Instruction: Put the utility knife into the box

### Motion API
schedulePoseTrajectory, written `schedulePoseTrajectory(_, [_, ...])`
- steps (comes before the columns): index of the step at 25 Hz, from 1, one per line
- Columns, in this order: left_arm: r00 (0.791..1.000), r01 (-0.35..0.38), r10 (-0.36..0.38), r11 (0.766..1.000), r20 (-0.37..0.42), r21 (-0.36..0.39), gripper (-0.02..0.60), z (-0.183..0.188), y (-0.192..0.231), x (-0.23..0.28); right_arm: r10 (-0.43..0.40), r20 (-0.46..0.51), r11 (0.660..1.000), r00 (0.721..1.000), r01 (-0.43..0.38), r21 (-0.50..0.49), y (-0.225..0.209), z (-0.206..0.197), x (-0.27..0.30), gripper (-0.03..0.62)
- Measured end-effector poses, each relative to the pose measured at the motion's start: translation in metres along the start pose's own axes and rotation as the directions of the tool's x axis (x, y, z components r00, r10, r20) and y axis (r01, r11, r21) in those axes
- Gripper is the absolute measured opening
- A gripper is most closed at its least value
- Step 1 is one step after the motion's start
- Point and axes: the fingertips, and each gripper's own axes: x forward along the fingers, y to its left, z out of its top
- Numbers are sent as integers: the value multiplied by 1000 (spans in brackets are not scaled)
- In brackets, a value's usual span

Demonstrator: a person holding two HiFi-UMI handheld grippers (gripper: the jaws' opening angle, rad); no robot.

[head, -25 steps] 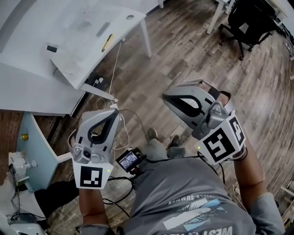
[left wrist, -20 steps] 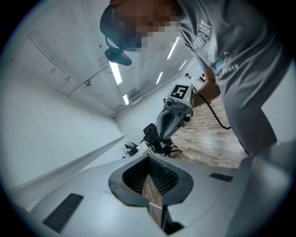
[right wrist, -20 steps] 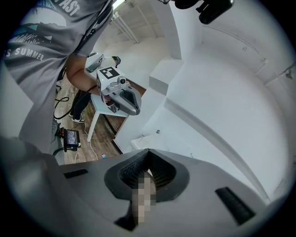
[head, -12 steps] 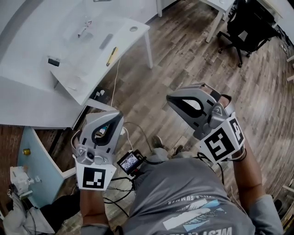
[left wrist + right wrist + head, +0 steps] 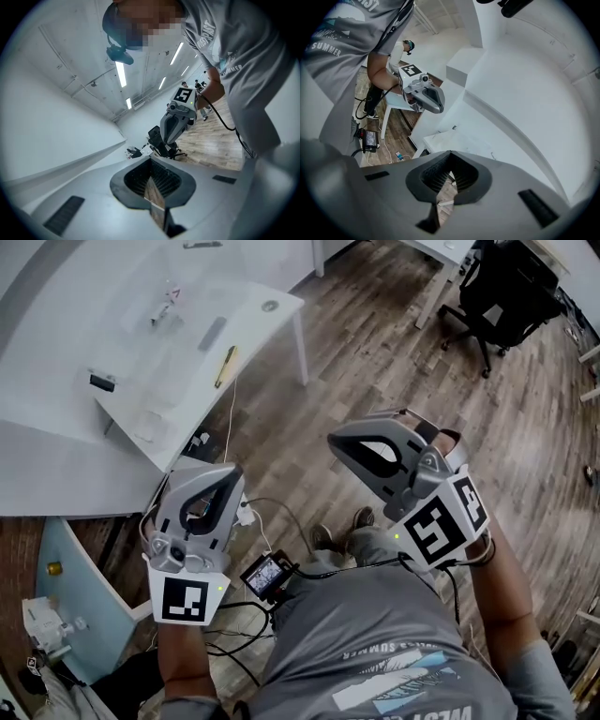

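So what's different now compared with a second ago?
The person has stepped closer to the white table, so it and the yellow utility knife on it sit lower in the head view. The left gripper and right gripper stayed shut, empty, held out in front.

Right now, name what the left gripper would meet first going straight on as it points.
Probably the white table: the left gripper points toward its near corner, and nothing standing shows between them. Depth is unclear, so it might pass under the top.
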Motion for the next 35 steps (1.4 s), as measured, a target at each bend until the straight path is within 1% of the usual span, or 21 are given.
schedulePoseTrajectory(6, [999,-2,1,1000,-39,-8,8,-7,15,38,22,22,1000,1000,-22,15,-29,-25,13,11])
schedulePoseTrajectory(9, [998,-6,6,1000,-59,-2,8,-5,22,60,38,46,999,998,-39,18,-43,-38,17,11])
schedulePoseTrajectory(12, [996,-25,25,1000,-85,6,8,-1,31,80,49,76,999,996,-51,14,-59,-48,18,11])
schedulePoseTrajectory(15, [994,-51,52,999,-96,11,8,5,38,97,60,99,998,993,-61,4,-75,-61,21,11])
schedulePoseTrajectory(18, [992,-63,63,998,-109,5,8,5,42,110,73,116,997,991,-74,3,-88,-71,28,11])
schedulePoseTrajectory(21, [989,-66,65,998,-135,-2,8,-7,49,117,92,128,996,987,-94,8,-96,-77,41,11])
schedulePoseTrajectory(25, [985,-84,81,996,-151,-17,8,-32,70,122,110,125,994,986,-112,5,-108,-83,67,11])
schedulePoseTrajectory(30, [988,-90,86,996,-127,-27,8,-64,106,135,108,98,994,989,-110,14,-132,-89,106,11])
schedulePoseTrajectory(35, [991,-101,98,994,-92,-33,8,-91,157,142,96,69,995,993,-98,20,-165,-86,146,11])
